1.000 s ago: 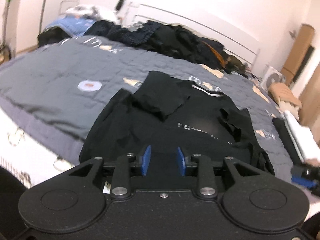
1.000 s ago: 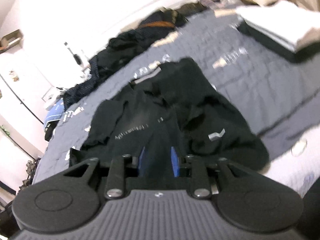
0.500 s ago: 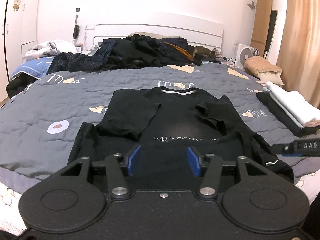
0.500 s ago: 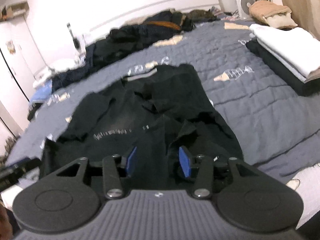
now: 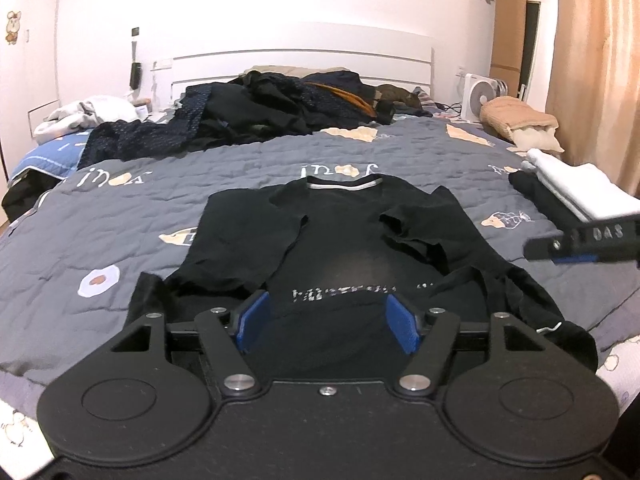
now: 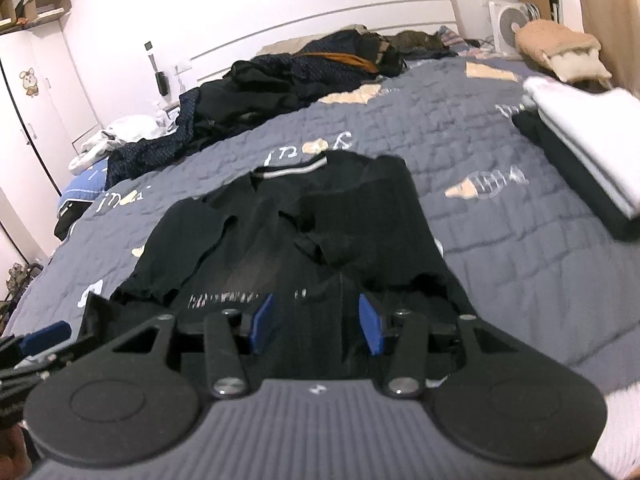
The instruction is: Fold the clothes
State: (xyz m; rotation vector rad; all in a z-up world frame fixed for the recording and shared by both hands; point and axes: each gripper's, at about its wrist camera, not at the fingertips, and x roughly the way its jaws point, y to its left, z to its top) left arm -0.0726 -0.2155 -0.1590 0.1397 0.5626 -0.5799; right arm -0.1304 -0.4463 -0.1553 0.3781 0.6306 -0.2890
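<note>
A black T-shirt [image 5: 340,248] lies flat on the grey quilt [image 5: 100,220], collar at the far end and both sleeves folded inward over the chest. My left gripper [image 5: 327,320] hovers over the near hem with its jaws opening; cloth shows between the blue pads [image 5: 252,320], but they do not press on it. The right gripper [image 6: 316,322] is open over the same hem of the shirt [image 6: 280,248], a little to the right, also clear of the cloth. Each gripper shows in the other's view: the right gripper [image 5: 580,238] at the right edge, the left gripper [image 6: 40,340] at the lower left.
A heap of dark clothes [image 5: 280,108] covers the bed's far end by the white headboard. A folded white and black stack [image 6: 580,140] sits on the quilt at the right, with a beige bundle [image 5: 516,124] and a small fan [image 5: 480,100] behind it.
Both views have rolled to level and drawn slightly back from the shirt. Both pairs of jaws stand wider than a second ago, and the shirt's lower part lies flatter.
</note>
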